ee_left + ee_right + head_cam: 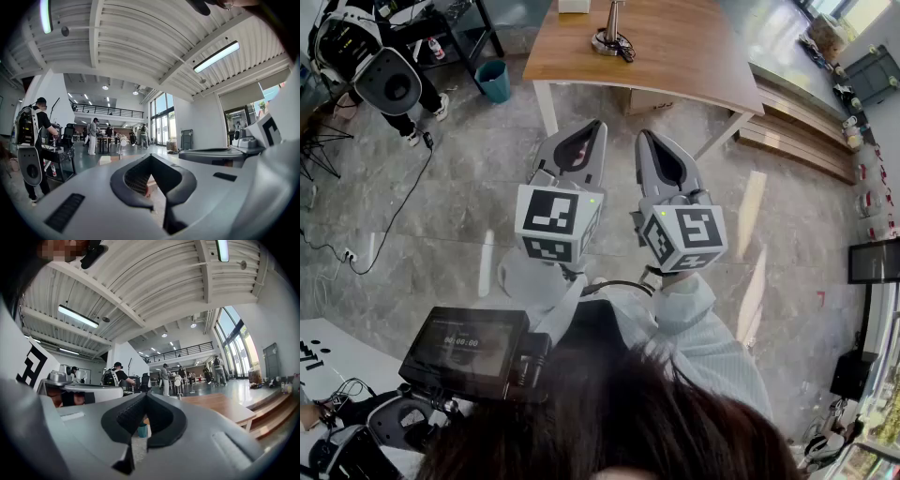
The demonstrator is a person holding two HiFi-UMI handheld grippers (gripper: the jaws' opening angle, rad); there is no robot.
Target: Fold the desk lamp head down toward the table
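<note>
The desk lamp [611, 37] stands on the wooden table [675, 56] at the far side of the room, a good way ahead of both grippers. Its white head shows small in the left gripper view [123, 142] and the right gripper view [177, 380]. My left gripper [598, 127] and right gripper [643, 137] are held side by side above the stone floor, level and pointing at the table. Both are shut with nothing between the jaws, as their own views show [151, 156] [146, 394].
A teal bin [494, 80] sits by the table's left leg. A person with a backpack rig [380, 66] stands at a black cart at the far left. Low wooden benches [797, 122] run along the right. A cable [394, 216] trails over the floor.
</note>
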